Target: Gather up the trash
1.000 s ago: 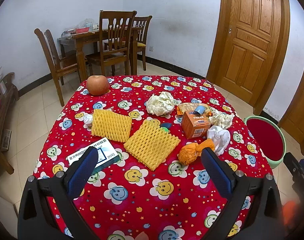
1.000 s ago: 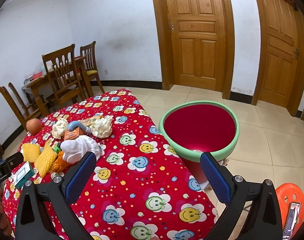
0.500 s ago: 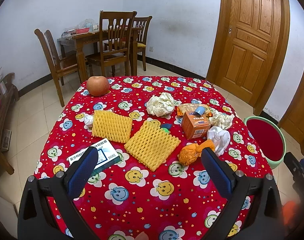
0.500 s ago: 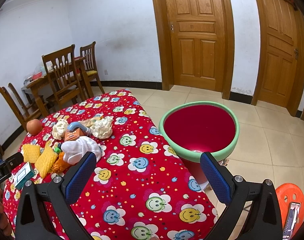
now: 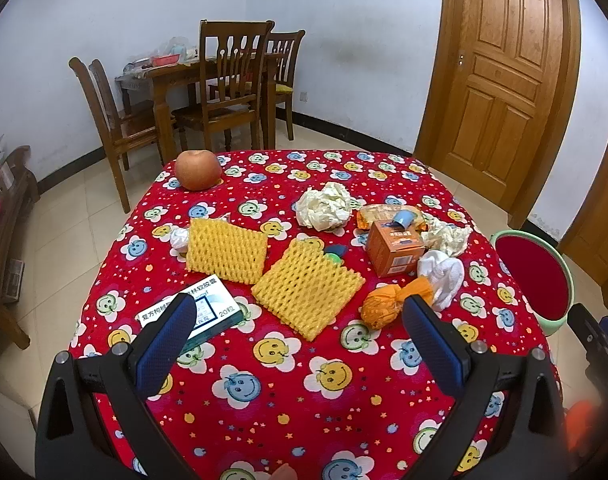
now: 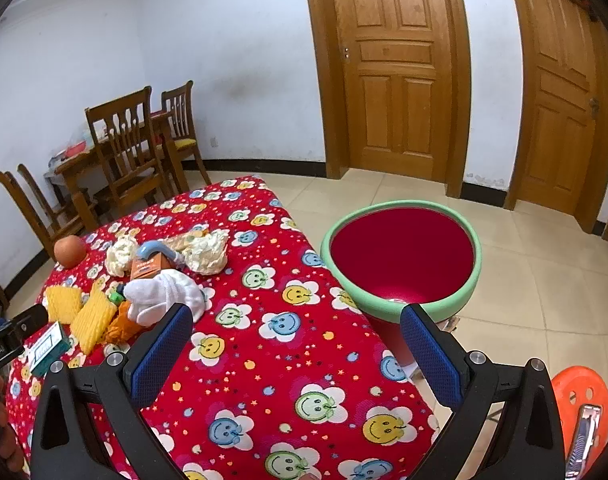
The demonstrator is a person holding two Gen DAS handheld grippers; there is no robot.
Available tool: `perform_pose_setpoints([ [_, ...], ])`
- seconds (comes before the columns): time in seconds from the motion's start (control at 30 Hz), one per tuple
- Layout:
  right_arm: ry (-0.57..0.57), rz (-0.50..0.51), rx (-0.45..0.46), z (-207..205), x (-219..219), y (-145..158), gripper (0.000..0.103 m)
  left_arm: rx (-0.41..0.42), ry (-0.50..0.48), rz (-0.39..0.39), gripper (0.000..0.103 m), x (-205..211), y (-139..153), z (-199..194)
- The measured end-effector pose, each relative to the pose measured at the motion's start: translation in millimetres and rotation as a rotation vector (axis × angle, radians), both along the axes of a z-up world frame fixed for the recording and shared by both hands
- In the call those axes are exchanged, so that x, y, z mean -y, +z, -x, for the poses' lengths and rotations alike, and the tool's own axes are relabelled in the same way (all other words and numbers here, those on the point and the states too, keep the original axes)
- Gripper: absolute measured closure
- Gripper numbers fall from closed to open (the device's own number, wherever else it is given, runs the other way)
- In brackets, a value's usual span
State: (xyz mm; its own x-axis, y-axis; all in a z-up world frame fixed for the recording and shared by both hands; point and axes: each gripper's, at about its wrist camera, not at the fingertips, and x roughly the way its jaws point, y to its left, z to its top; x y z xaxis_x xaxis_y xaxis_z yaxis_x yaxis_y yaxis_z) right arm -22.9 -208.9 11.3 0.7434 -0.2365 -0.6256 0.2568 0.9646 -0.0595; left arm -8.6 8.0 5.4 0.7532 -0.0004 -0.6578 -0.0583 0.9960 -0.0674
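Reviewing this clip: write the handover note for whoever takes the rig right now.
Left gripper: open, empty, above the table's near edge.
Right gripper: open, empty, between table and bin.
Trash all on the table: two foam nets, tissues, orange box, white wad, orange wad, pill box. Apple at far corner.
Done: nothing visible in the bin.
Left: everything.

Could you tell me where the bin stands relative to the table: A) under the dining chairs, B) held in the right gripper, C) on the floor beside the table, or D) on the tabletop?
C: the bin stands on the tiled floor right beside the table edge, empty.
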Motion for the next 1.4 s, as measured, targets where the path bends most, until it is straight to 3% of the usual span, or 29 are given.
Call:
perform_pose_setpoints([
  [0.33, 0.041, -0.012, -0.050, -16, -9, -13, 0.000, -0.042, 0.063, -0.042, 0.002, -31, -4, -10],
  [0.73, 0.121, -0.043, -0.125, -42, -28, -31, 0.000, -0.189, 0.108, -0.089, 0.002, -83, -38, -32],
  [1.13, 0.192, -0.035, -0.205, -72, -45, -49, 0.000, -0.298, 0.012, -0.159, 0.002, -95, -65, -58],
  [1.2, 0.202, -0.024, -0.213, -78, -49, -53, 0.000, -0.320, 0.010, -0.166, 0.006, -97, -72, -62],
  [1.4, 0.229, -0.012, -0.246, -96, -56, -65, 0.000, -0.343, 0.009, -0.110, 0.012, -105, -84, -69],
])
